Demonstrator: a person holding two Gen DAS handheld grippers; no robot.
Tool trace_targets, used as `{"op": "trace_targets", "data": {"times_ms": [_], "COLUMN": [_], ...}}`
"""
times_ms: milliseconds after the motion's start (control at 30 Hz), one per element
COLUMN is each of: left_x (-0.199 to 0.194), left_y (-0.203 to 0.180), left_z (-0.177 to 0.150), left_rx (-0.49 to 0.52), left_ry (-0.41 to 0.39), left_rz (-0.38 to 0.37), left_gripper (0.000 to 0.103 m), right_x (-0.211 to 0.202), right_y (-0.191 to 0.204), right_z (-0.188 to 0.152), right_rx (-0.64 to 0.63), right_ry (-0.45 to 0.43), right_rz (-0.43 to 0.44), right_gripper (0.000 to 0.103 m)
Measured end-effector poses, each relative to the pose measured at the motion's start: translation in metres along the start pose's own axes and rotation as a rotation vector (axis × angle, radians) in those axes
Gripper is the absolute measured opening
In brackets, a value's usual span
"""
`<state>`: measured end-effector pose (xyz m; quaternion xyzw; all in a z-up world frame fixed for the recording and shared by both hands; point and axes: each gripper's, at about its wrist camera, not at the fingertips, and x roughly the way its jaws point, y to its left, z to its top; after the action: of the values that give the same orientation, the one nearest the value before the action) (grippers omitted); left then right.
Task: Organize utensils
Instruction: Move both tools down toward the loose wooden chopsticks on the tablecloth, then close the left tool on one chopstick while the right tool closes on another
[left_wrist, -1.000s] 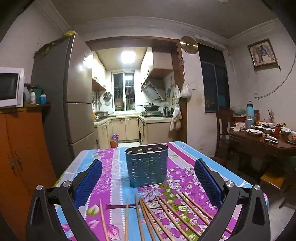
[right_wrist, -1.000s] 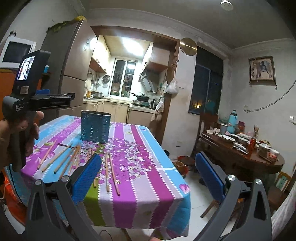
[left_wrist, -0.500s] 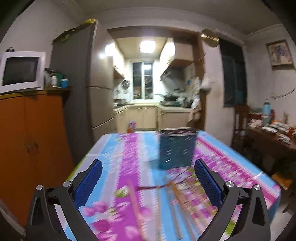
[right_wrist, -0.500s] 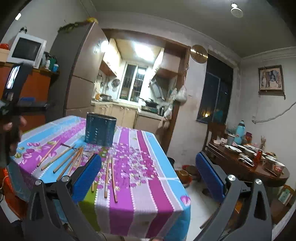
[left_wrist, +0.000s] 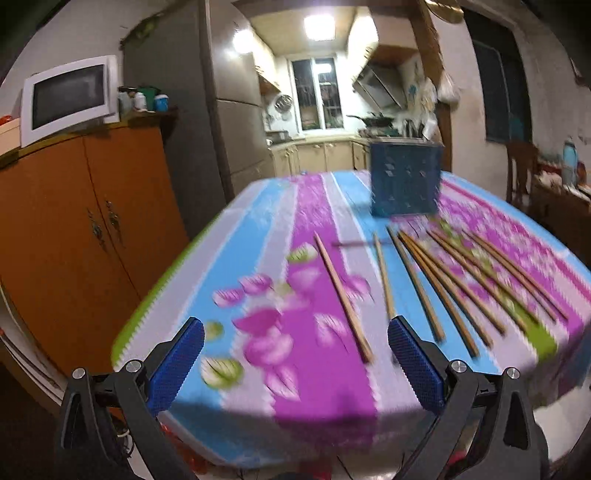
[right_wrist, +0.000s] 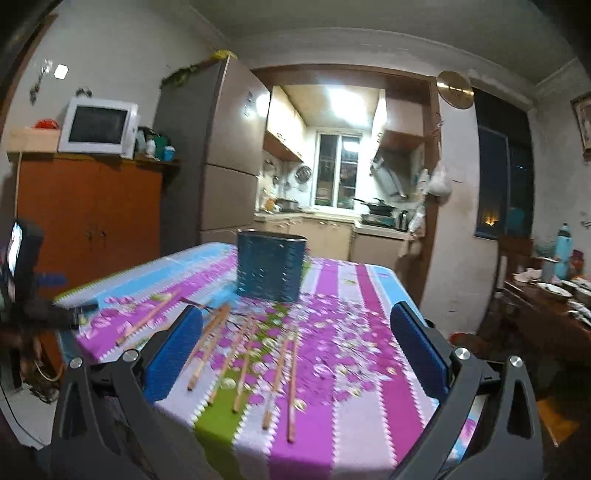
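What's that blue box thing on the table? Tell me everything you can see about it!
The blue holder is a dark blue tub, plastic by its look, with rounded ends, an open top and rows of small holes in its wall. It stands upright on the flowery striped tablecloth, toward the far end of the table. Nothing shows above its rim. The wooden chopsticks lie flat on the cloth in front of it; the nearest tips come close to its base. Neither gripper touches it.

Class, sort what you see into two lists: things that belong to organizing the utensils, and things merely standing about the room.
Belongs to the job:
- chopsticks, loose on the tablecloth
- blue holder
- left hand-held gripper and right hand-held gripper, both open

Standing about:
- microwave
- orange cabinet
- fridge
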<state>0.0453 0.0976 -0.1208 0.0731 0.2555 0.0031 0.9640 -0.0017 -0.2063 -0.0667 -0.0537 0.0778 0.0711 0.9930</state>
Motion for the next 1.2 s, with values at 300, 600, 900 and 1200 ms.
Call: {"op": "trace_targets", "data": {"times_ms": [300,600,900,1200], "left_x": [0.023,0.039,0.043,0.046], "left_y": [-0.022,-0.021,-0.038,-0.041], "left_z": [-0.015,-0.024,-0.031,-0.033], "left_rx": [-0.012,-0.071,-0.029,-0.040], "left_ry": [0.043,0.029,-0.003,-0.044], "left_rz": [-0.108,-0.135,-0.110,-0.067], "left_gripper": [0.049,0.038,0.020,0.015], "right_x": [0.014,0.035,0.051,0.053], "right_y": [0.011,0.021,0.029,0.020], "right_z": [-0.022,-0.035,-0.041,-0.048], "right_rx": [0.011,-0.001,-0.011,0.001], "right_ry": [0.100,0.163,0.190,0.181], "right_rz": [0.036,0.027,0.059,0.057], "right_gripper": [0.076,0.076,0.076,0.058]}}
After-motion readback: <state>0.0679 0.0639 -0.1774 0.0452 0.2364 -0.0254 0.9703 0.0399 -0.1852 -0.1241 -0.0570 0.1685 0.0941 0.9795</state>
